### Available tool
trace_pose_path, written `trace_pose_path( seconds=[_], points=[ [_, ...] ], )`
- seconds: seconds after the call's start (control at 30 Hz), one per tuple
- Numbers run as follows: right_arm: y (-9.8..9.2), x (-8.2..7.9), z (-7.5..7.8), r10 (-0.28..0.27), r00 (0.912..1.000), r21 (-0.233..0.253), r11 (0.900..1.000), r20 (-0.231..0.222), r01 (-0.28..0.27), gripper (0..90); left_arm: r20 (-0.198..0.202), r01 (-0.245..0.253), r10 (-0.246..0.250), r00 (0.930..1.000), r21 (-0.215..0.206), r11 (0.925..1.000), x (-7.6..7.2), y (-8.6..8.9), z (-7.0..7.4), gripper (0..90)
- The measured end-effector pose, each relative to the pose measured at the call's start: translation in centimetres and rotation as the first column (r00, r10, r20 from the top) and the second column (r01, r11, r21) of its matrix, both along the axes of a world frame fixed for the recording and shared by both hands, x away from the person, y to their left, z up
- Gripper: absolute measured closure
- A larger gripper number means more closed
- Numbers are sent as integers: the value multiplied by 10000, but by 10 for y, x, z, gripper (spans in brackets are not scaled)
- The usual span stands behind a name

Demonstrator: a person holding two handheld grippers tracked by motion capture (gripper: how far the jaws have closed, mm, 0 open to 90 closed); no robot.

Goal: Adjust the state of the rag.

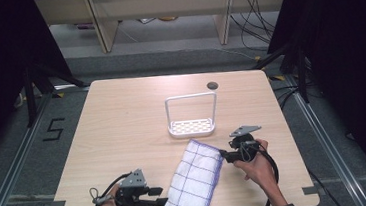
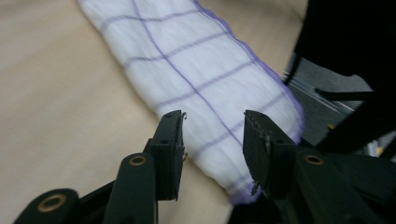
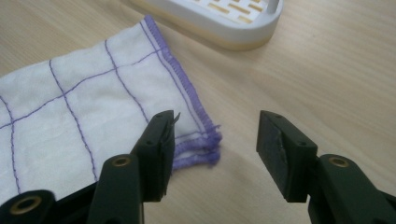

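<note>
Folded checked cloth [image 1: 193, 178] on the tabletop [image 1: 122, 118], long axis from near edge toward the white rack [image 1: 192, 115]. Left gripper [image 2: 212, 135] and right gripper [image 3: 215, 140] wide apart, empty, at opposite ends.

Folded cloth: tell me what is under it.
The folded cloth lies on the wooden table, with its near end hanging past the table's front edge, over the dark floor. Whether anything is tucked beneath it or inside the folds cannot be seen; the fabric covers that.
</note>
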State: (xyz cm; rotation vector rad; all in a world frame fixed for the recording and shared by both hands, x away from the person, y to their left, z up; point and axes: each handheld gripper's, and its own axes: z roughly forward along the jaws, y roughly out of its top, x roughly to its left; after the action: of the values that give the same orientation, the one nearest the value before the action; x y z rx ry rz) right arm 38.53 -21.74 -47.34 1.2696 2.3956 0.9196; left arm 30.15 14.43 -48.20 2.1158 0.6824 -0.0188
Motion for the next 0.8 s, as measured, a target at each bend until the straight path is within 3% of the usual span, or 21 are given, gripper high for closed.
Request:
trace_pose_path(
  seconds=[0.07, 0.17, 0.27, 0.43, 0.5, 0.6, 0.8],
  points=[
    [1, 0, -1, -115, 9999, -128, 9999, -51, 114, 472, 319, -239, 230, 9992, 273, 9993, 12, -1, 1, 539],
    [4, 0, -6, -74, 10000, -1, 10000, 4, 74, 471, 300, -693, 686, 9972, 236, 9973, 30, -4, -1, 529],
    [7, -2, -6, -232, 9987, -167, 9996, -443, 225, 471, 415, -1026, 1013, 9940, 318, 9942, 49, -9, -2, 518],
    [5, -1, -5, -306, 9994, -104, 9995, -161, 305, 458, 374, -968, 942, 9948, 732, 9926, 79, -26, -4, 460],
    [4, 0, -5, -262, 9996, -118, 9996, -87, 261, 454, 410, -980, 950, 9946, 786, 9921, 82, -30, -5, 456],
    [5, -2, -4, -424, 9981, -14, 9991, -438, 424, 450, 260, -886, 865, 9959, 939, 9916, 92, -38, -5, 436],
    [1, 0, -4, -359, 9993, -13, 9994, -105, 359, 437, 205, -1011, 996, 9948, 912, 9907, 111, -49, -5, 419]
  ],
)
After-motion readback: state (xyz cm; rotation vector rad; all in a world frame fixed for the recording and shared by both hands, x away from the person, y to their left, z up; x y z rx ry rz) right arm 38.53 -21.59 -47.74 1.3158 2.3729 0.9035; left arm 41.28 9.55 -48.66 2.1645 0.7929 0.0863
